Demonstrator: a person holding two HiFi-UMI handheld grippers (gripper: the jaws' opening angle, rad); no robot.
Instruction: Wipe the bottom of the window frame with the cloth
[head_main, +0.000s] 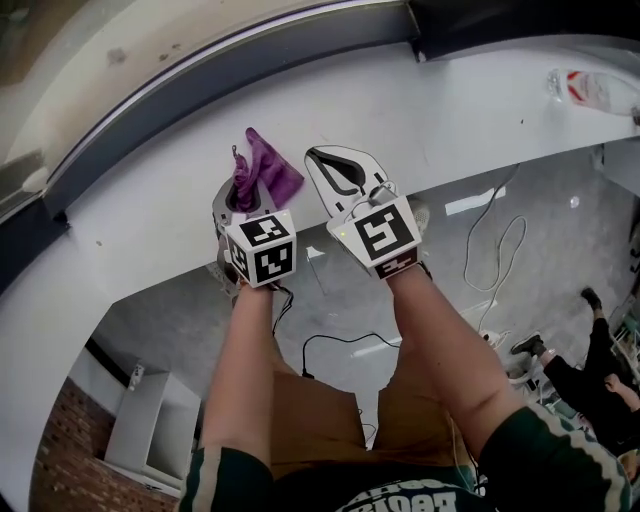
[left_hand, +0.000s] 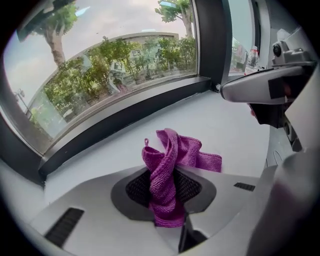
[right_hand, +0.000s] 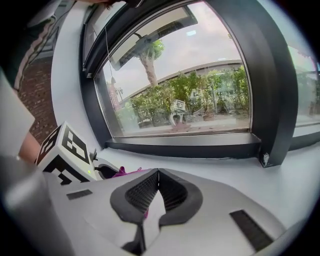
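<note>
Purple microfibre cloth (left_hand: 172, 150): bunched, clamped in left gripper (left_hand: 165, 186), centre frame, over white sill (left_hand: 240, 125).
Right gripper (right_hand: 158, 172): jaws closed together, empty.
Dark window-frame bottom rail (left_hand: 125, 117): upper frame, apart from cloth.
Progress: wiping apparently not started; whole rail remains.

Little here can be read. White block lettering runs across my dark green shirt (head_main: 400, 497) - upside down in the head view and cut by the edge, so I cannot make out the word. The clear plastic bottle (head_main: 590, 88) on the white sill (head_main: 450, 110) has a red label, too small to read. The cubes on my left gripper (head_main: 245, 190) and right gripper (head_main: 318, 155) bear only black square patterns - no letters or numbers.
</note>
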